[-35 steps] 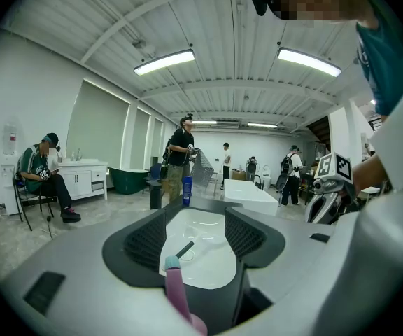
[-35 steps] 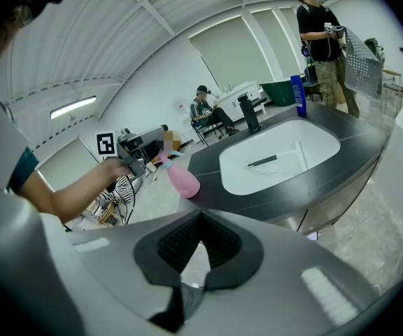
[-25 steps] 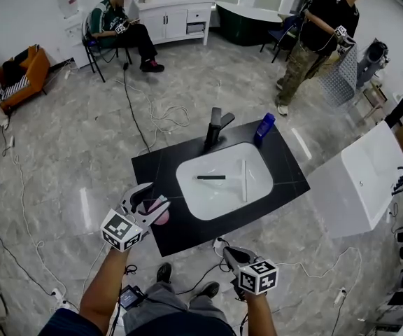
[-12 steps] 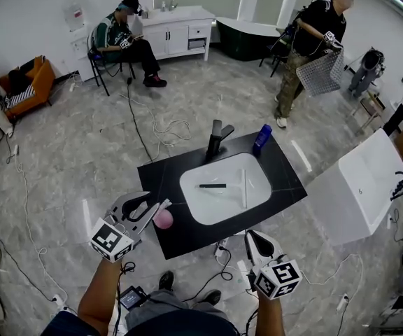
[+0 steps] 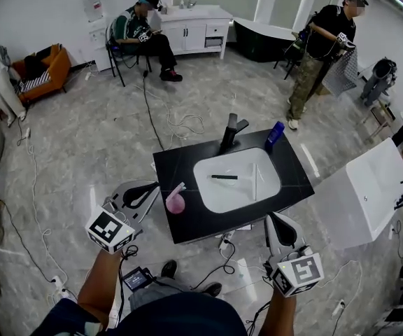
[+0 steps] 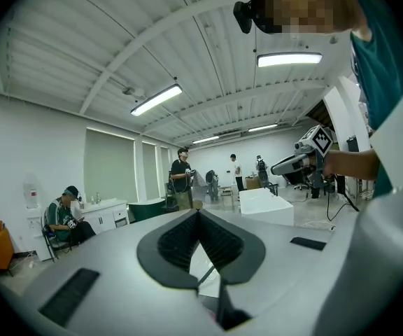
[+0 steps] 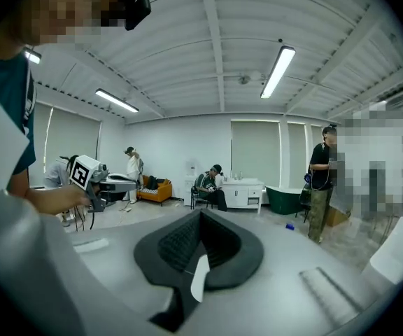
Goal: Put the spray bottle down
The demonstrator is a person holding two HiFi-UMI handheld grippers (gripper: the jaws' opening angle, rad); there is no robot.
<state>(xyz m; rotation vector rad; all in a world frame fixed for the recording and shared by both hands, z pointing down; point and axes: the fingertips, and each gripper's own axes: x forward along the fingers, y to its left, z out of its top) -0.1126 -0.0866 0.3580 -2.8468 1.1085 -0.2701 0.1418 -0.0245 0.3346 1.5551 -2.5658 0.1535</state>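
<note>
The pink spray bottle [image 5: 175, 202] with a white nozzle rests on the front left corner of the black counter [image 5: 187, 165], free of any grip. My left gripper [image 5: 154, 187] hovers just left of it, apart from it. Its jaws have just been closing and now stand shut with nothing between them; the left gripper view shows the left gripper's pads [image 6: 199, 213] meeting. My right gripper [image 5: 276, 220] hangs off the counter's front right corner, its pads together and holding nothing, as the right gripper view shows [image 7: 200, 214].
A white basin [image 5: 264, 189] is set in the counter, with a black faucet [image 5: 232, 131] behind it and a blue bottle [image 5: 276, 134] at the back right. A white tub [image 5: 359, 194] stands to the right. Cables cross the floor [image 5: 163, 128]. People are at the room's far side.
The left gripper let go of the pink spray bottle, drew back to the left and closed. The bottle now rests on the counter. Both grippers rose.
</note>
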